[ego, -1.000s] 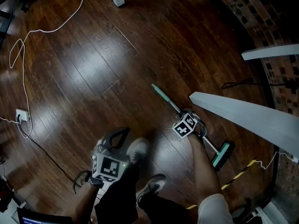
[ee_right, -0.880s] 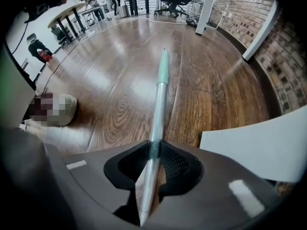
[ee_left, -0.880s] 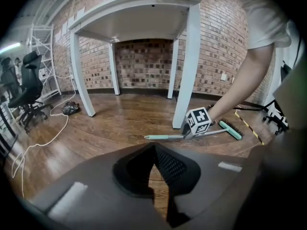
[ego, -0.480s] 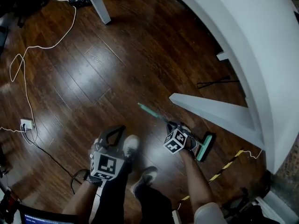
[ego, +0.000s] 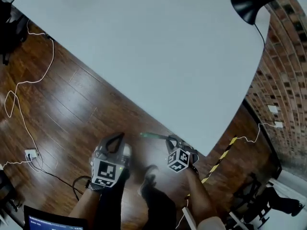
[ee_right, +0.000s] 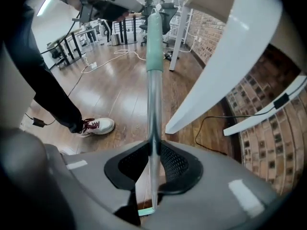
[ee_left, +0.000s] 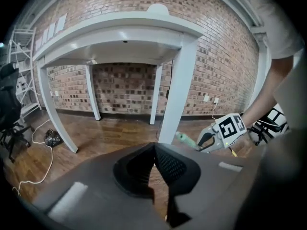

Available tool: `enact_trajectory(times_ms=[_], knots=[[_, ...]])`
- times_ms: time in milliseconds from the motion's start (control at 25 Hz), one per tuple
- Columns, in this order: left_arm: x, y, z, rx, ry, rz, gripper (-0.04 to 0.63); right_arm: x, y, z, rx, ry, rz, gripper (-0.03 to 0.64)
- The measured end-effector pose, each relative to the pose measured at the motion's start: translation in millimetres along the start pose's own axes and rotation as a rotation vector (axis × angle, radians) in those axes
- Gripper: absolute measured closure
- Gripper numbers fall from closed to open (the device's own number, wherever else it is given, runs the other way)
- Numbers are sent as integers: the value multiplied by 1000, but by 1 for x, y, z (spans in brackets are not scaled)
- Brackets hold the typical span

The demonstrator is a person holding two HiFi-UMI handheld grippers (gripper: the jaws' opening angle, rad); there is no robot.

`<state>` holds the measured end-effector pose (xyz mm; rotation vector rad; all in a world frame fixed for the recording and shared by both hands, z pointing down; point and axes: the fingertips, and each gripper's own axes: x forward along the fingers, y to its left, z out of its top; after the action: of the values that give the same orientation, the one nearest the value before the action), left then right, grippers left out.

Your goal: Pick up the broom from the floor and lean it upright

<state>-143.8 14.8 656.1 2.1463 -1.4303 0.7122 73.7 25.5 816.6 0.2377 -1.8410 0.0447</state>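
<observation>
Right tool: your right tool (ee_right: 153, 145) has its jaws closed on the pole of the broom (ee_right: 152, 99), with the pads pressing it from both sides.
Grip point: low on the pole. A strip of the green broom head shows just under the jaws.
Broom: it is off the floor (ego: 72, 109) and only your right tool carries it. In the right gripper view the pole runs up and away from the jaws, with the pale green grip at its far end.
Broom from above: in the head view only the green grip end shows, sticking out to the left of your right tool, close to the edge of the white tabletop (ego: 144, 47).
Left tool: your left tool (ee_left: 154, 147) has its jaw tips together, with nothing between them.
Left tool's place: beside your right tool and apart from the broom. In the left gripper view, your right tool and the green grip show at the right, near a white table leg (ee_left: 175, 99).
Your feet: a white shoe (ee_right: 98, 126) stands on the floor to the left of the pole in the right gripper view.
Floor: dark wood, with yellow-and-black tape (ego: 218, 160) on your right and a white socket block (ego: 30, 153) on your left.
Background: a brick wall (ego: 283, 95) stands at the right, and a black lamp (ego: 249, 6) is by the tabletop's far corner.
</observation>
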Motion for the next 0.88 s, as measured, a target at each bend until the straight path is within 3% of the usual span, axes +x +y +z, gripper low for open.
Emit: enact_trajectory(times_ms=[320, 680, 880], knots=[[13, -26, 47, 75, 30, -20, 597, -81, -55, -37, 156, -102, -147, 525], [9, -66, 93, -113, 11, 55, 597, -139, -121, -43, 418, -238, -236, 526], [4, -88, 91, -110, 56, 60, 597, -143, -166, -18, 497, -300, -246, 526]])
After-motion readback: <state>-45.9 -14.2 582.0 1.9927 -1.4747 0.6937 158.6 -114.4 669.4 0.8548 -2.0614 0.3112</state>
